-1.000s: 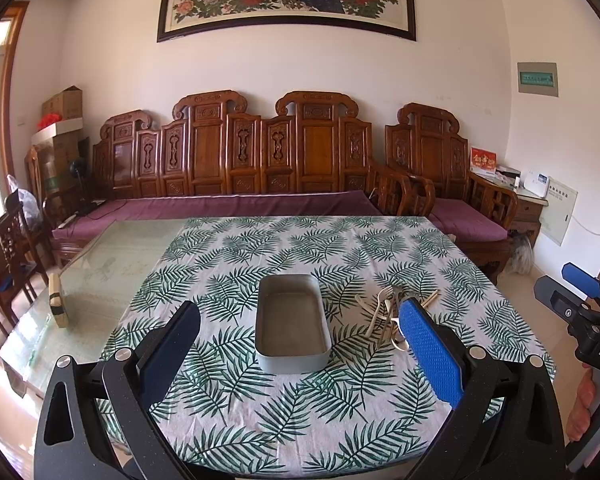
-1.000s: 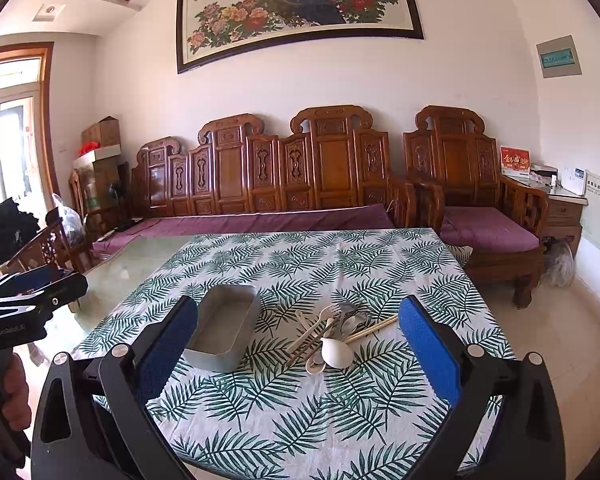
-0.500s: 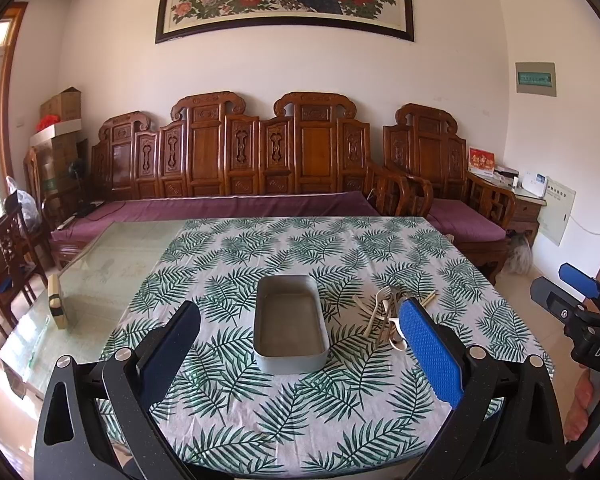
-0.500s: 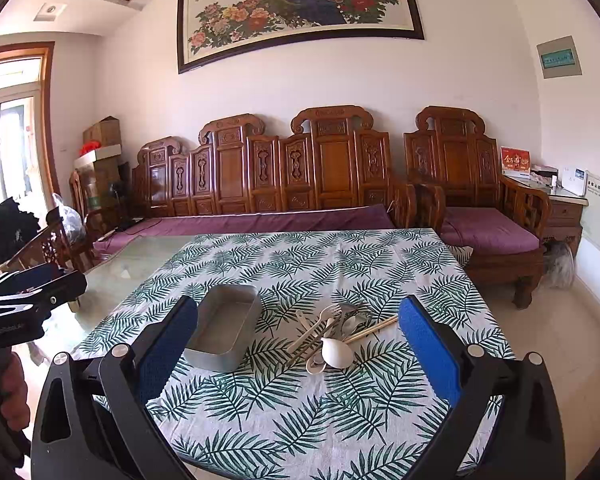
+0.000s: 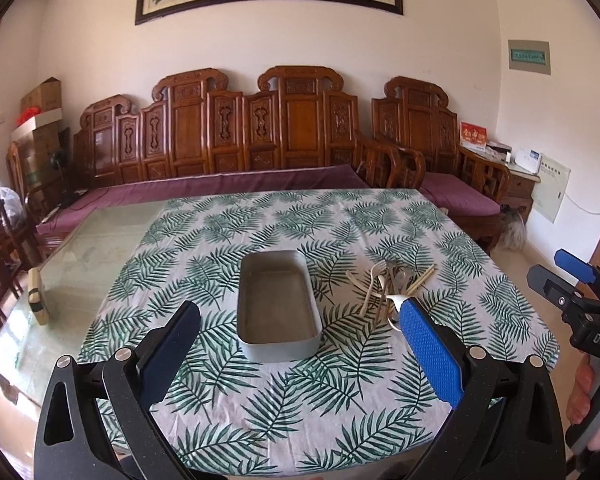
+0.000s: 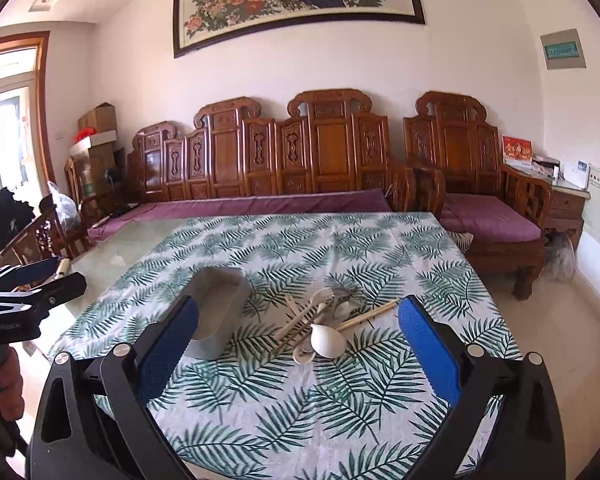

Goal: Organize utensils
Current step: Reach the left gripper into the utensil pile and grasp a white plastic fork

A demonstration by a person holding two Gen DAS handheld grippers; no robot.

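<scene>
Both hand-held grippers, left (image 5: 298, 356) and right (image 6: 298, 350), hover wide open and empty above the worktop (image 6: 300, 420). Utensils (image 6: 324, 326) lie heaped just right of the tin (image 5: 276, 306), handles pointing mostly away-right. They look light, stiff, slippery (ceramic spoon (image 6: 327, 340) fragile); grip mid-handle.
</scene>
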